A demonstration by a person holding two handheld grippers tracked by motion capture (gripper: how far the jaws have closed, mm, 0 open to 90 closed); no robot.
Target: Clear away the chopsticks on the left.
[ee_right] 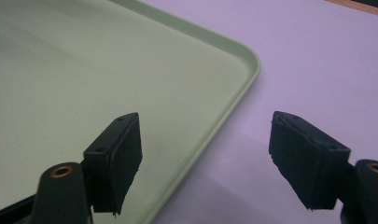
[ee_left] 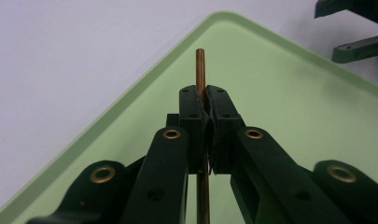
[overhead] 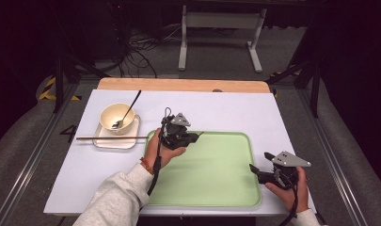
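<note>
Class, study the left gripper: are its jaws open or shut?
Shut. In the left gripper view, the left gripper has its two black jaws pressed together on a thin brown chopstick, which sticks out past them above the green tray.

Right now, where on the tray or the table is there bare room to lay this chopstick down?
The green tray is bare from rim to rim; the left gripper holds the chopstick over its far left corner. The mat beyond the tray is free too. It's crowded at far left: bowl, spoon, second chopstick.
</note>
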